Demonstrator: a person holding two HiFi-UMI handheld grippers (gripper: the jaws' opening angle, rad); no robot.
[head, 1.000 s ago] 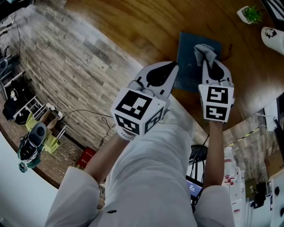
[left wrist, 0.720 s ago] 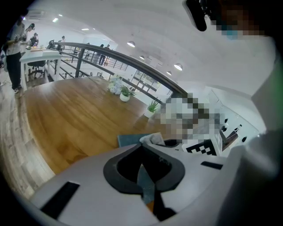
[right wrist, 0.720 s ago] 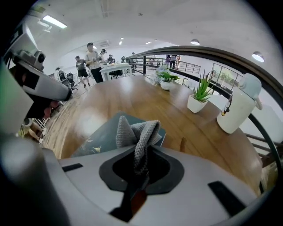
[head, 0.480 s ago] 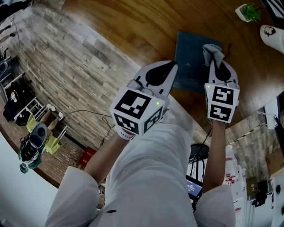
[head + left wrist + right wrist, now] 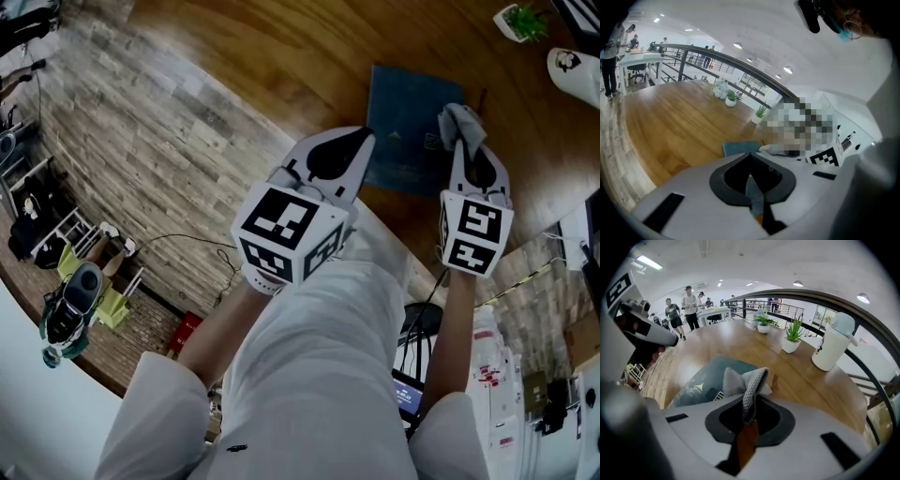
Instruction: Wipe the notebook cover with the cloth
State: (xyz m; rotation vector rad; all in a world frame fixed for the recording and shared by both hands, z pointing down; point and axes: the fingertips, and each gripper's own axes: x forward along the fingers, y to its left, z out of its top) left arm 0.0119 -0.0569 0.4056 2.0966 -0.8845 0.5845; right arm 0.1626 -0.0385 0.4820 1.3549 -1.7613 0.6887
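A dark blue notebook lies flat on the wooden table. My right gripper is shut on a grey cloth, which rests over the notebook's right edge. In the right gripper view the cloth bunches out of the jaws above the notebook. My left gripper is shut with nothing in it, its tip at the notebook's near left edge; whether it touches I cannot tell. The left gripper view shows the gripper and a strip of the notebook beyond.
A small potted plant and a white jug stand at the table's far right. The right gripper view shows the jug, two plants and people standing far behind. The table's rounded edge runs just under both grippers.
My right gripper has slid the cloth rightward and slightly nearer across the notebook cover, from its middle to its right edge. The left gripper has stayed put.
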